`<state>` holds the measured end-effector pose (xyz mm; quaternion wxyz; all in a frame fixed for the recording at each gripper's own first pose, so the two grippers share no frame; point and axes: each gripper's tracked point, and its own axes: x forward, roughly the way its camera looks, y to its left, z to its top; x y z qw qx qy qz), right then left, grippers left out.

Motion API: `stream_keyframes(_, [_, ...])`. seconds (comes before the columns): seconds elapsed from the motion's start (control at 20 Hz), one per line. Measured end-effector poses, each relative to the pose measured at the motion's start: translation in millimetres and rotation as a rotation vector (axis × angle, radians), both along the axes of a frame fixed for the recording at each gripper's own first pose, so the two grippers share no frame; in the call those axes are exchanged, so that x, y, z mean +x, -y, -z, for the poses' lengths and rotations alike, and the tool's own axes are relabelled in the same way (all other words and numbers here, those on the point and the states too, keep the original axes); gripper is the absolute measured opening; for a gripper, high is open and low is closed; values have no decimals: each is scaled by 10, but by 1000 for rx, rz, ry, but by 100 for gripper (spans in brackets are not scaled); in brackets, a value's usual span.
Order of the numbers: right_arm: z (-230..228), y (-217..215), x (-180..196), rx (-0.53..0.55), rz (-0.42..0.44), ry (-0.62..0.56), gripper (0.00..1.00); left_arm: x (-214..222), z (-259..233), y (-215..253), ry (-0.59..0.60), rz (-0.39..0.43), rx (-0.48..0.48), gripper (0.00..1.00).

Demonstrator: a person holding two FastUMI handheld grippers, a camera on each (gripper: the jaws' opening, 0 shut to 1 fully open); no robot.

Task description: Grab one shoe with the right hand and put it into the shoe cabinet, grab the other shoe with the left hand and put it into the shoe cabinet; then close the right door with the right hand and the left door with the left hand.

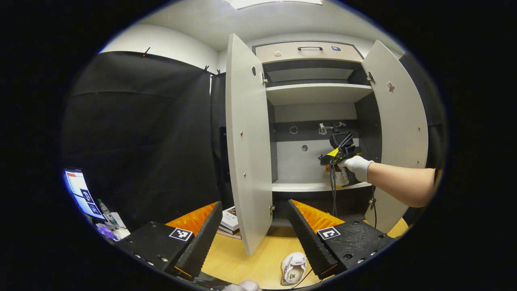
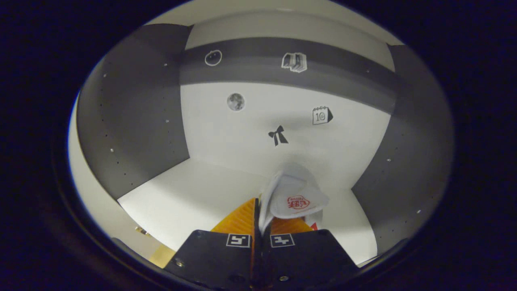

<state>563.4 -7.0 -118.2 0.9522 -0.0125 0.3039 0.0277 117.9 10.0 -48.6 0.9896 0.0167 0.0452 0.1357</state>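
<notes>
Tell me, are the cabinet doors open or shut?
Open. The left door and right door both swing outward, so the shelves inside show.

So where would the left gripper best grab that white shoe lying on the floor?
Probably the heel collar: the shoe on the floor lies sole-down with its opening upward. Come from above, one finger inside the opening, one outside. The left gripper is open.

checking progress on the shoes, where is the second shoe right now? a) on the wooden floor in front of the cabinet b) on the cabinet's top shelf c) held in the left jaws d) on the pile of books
a: the second shoe lies on the wooden floor below the open left gripper, in front of the cabinet.
</notes>
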Motion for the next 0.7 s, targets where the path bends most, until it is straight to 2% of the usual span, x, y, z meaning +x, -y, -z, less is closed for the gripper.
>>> stream_keyframes(0.05, [76, 18, 22, 6, 16, -46, 2, -8, 0, 3, -1, -2, 2, 96])
stream_keyframes(0.15, [222, 51, 68, 8, 45, -133, 5, -2, -25, -17, 5, -6, 5, 96])
stream_keyframes(0.25, [258, 12, 75, 17, 39, -172, 6, 8, -24, -36, 5, -9, -2, 96])
stream_keyframes(0.35, [201, 70, 58, -7, 66, -157, 6, -6, -29, -51, 11, -9, -7, 96])
stream_keyframes(0.5, [-11, 75, -35, 71, 96, -73, 12, -34, -54, -88, 19, -7, -1, 96])
stream_keyframes(0.55, [-138, 113, -114, 82, 106, -29, 19, -38, -67, -103, 24, -2, -1, 96])
stream_keyframes(0.65, [-494, 196, -251, 87, 142, 113, 45, -69, -106, -121, 33, 9, -2, 96])
stream_keyframes(0.7, [-691, 230, -315, 86, 143, 197, 53, -88, -121, -128, 38, 15, -2, 96])
